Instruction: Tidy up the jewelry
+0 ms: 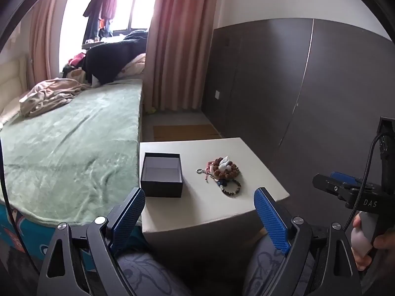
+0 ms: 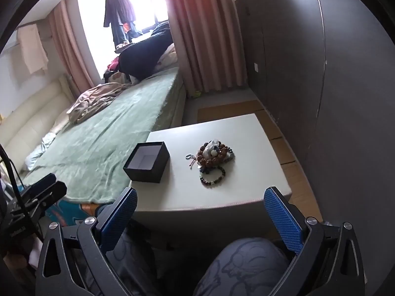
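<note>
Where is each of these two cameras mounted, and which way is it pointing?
Left wrist view: sits on the left gripper, looking forward at the white table; its open jaws, the person's knees and the right gripper show.
Right wrist view: sits on the right gripper, facing the same table from further right; its open jaws, knees and the left gripper show.
Shared: black box, jewelry pile, green bed, curtained window.
</note>
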`<act>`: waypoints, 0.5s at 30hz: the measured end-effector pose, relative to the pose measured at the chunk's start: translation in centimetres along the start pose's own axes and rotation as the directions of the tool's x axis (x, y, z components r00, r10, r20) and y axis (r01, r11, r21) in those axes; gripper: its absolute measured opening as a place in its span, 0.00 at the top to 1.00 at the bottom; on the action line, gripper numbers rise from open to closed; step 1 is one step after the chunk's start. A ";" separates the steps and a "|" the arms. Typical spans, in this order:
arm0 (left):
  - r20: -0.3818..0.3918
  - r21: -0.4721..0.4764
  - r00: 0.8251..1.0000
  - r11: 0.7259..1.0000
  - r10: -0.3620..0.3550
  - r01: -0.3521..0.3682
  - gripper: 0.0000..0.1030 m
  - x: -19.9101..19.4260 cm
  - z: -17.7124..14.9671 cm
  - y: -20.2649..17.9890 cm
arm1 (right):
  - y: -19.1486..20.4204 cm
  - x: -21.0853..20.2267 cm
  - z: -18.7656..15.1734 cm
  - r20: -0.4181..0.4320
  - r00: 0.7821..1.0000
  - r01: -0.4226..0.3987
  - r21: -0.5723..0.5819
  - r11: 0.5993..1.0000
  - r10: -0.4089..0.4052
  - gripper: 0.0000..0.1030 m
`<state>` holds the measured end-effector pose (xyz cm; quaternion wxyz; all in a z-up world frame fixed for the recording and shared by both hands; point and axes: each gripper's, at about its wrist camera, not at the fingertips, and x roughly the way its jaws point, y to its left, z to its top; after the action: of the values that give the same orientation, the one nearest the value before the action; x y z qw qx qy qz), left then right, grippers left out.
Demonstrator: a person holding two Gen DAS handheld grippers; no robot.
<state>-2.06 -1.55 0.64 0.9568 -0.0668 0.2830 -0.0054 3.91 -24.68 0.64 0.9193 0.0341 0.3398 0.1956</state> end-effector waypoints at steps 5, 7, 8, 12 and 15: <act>0.004 0.007 1.000 1.000 0.018 -0.018 0.13 -0.2 0.2 -1.3 | 0.6 -0.1 0.0 -0.010 1.000 0.008 -0.012 1.000 -0.008 0.00; 0.003 0.007 1.000 1.000 0.022 -0.022 0.13 -0.3 0.4 -1.9 | 0.7 -0.1 0.0 -0.014 1.000 0.012 -0.018 1.000 -0.012 0.00; 0.005 0.003 1.000 1.000 0.019 -0.019 0.13 -0.6 0.2 -1.1 | 0.7 0.0 0.0 -0.015 1.000 0.006 -0.018 1.000 -0.006 0.00; 0.001 -0.003 1.000 1.000 0.009 -0.009 0.13 -0.8 -0.2 0.2 | 0.9 -0.2 0.0 -0.017 1.000 -0.008 -0.017 1.000 0.007 0.00; -0.003 0.004 1.000 1.000 0.011 -0.011 0.13 -0.9 -0.2 -0.4 | 1.0 -0.2 0.1 -0.016 1.000 -0.006 -0.019 1.000 0.005 0.00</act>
<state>-2.88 -1.93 1.01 0.9565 -0.0635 0.2846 -0.0005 3.49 -23.87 1.04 0.9162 0.0245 0.3453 0.2018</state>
